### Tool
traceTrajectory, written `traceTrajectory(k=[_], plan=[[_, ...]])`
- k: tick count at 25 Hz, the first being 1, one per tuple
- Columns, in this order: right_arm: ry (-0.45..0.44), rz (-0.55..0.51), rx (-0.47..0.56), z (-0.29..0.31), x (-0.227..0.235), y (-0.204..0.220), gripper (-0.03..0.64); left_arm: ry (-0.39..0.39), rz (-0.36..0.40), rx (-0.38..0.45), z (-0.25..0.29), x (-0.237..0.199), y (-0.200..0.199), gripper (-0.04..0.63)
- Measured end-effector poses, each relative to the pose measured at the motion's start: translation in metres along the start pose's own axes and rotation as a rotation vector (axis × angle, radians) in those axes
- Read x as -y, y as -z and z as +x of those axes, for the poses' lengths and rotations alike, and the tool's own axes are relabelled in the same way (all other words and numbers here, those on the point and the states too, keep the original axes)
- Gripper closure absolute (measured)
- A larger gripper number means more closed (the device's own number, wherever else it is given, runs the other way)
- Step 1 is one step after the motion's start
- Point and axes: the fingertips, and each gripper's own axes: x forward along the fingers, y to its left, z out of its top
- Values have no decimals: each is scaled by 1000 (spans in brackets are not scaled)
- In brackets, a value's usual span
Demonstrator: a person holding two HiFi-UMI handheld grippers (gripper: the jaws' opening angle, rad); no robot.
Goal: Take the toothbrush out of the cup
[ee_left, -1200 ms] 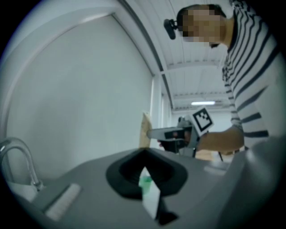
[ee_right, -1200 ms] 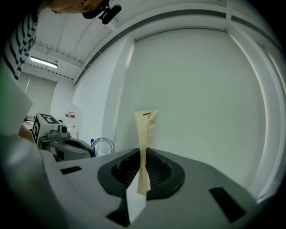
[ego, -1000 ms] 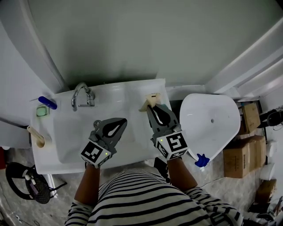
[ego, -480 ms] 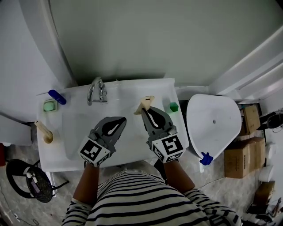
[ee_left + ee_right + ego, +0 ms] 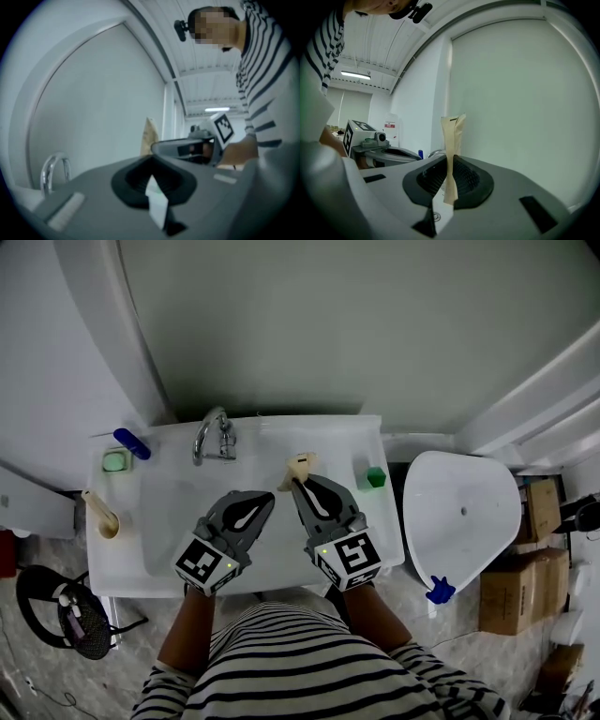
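My right gripper [image 5: 294, 487] is shut on a flat beige toothbrush [image 5: 298, 465], which stands upright above the jaws [image 5: 452, 140] over the white sink [image 5: 169, 521]. The right gripper [image 5: 449, 185] clamps it near its lower end. A small green cup-like container [image 5: 376, 477] sits on the sink's right rim, apart from the gripper. My left gripper [image 5: 266, 499] is shut and empty beside the right one, over the basin. The left gripper view shows the left gripper [image 5: 154, 187] shut, with the toothbrush [image 5: 150, 136] and the right gripper [image 5: 187, 150] beyond it.
A chrome faucet [image 5: 214, 432] stands at the back of the sink. On the left rim lie a blue item [image 5: 131, 443], a green soap dish [image 5: 116, 461] and a beige cup with a stick [image 5: 101, 515]. A white toilet [image 5: 464, 512] and cardboard boxes [image 5: 520, 568] are on the right.
Both grippers have shifted left across the sink, the right one carrying the toothbrush away from the right rim. The green container, hidden before, now shows.
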Motion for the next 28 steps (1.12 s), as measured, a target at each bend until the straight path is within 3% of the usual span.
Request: traceTrajectory(k=[28], plan=[[-125,-6,35,-19,-17,-3,580,-85,48,-11,0,30,-13,588]])
